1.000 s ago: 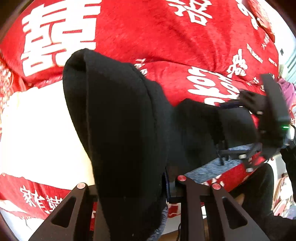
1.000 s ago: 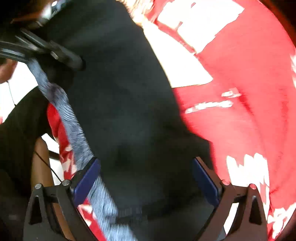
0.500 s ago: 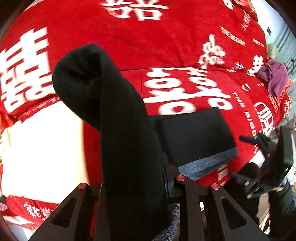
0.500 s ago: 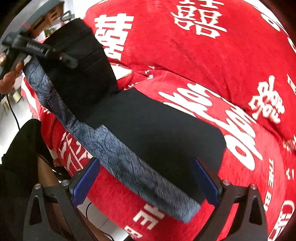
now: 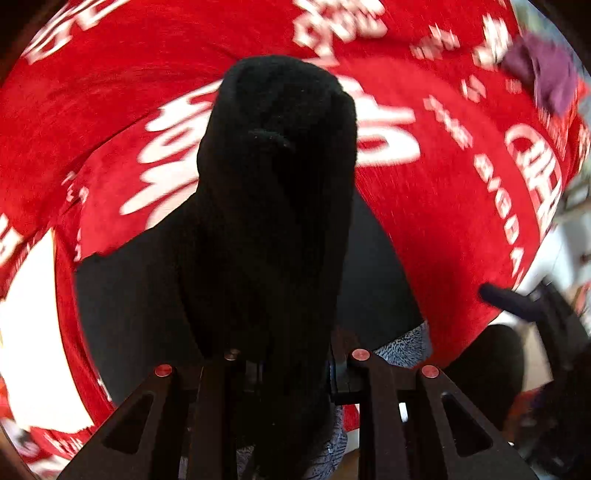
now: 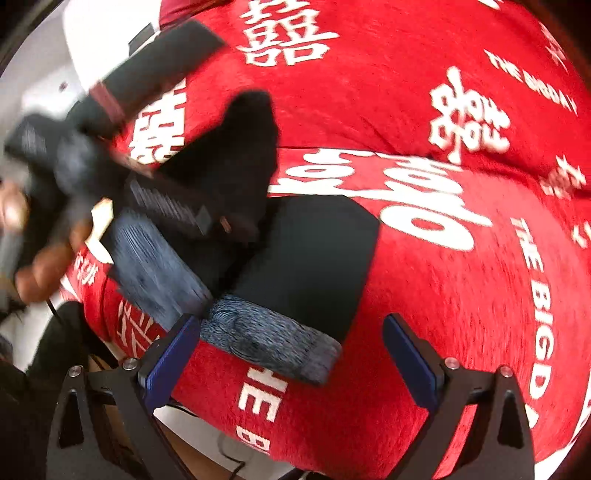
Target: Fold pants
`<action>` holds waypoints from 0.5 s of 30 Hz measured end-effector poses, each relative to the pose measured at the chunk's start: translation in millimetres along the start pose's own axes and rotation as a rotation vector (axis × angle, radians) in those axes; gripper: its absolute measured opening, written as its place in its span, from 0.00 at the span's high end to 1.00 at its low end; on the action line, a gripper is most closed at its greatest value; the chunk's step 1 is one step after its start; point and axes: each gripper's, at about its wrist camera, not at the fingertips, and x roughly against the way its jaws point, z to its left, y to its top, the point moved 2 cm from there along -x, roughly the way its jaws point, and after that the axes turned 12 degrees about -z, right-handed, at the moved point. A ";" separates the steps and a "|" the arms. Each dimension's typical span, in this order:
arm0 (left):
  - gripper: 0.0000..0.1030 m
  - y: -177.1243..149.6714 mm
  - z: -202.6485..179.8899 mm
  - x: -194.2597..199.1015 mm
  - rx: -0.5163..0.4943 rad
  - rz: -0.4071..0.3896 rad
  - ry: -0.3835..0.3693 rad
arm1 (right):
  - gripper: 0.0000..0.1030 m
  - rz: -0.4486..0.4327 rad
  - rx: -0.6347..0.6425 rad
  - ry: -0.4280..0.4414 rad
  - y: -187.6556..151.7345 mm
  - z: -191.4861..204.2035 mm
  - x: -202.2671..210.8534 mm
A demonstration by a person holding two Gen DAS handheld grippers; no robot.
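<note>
left gripper (image 5: 291, 365) clamps black pants (image 5: 273, 206); right gripper (image 6: 291, 354) fingers spread, empty.

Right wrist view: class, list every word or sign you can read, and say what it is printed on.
"THE BIGDAY": white, on the red blanket, far right edge and top right.
"THE": white, blanket's near edge; the letters below are cut off.
"囍": white sign, blanket top.
Label on the left hand-held gripper: too blurred.

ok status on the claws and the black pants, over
Left claw shut on bunched black fabric pants, carrying it over the folded part. Right claw open, empty. Red printed blanket beneath; nothing blocking.
</note>
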 end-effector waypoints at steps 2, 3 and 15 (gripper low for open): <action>0.73 -0.6 -8.1 -11.8 -0.014 0.009 0.028 | 0.03 0.006 -0.035 -0.018 -6.3 -10.9 1.2; 0.67 1.1 -9.4 -12.9 -0.004 0.006 0.023 | 0.03 0.012 -0.047 -0.026 -9.1 -15.4 1.0; 0.21 3.2 -1.6 89.9 0.087 -0.183 -0.324 | 0.03 -0.005 -0.145 -0.046 -12.1 -24.2 21.4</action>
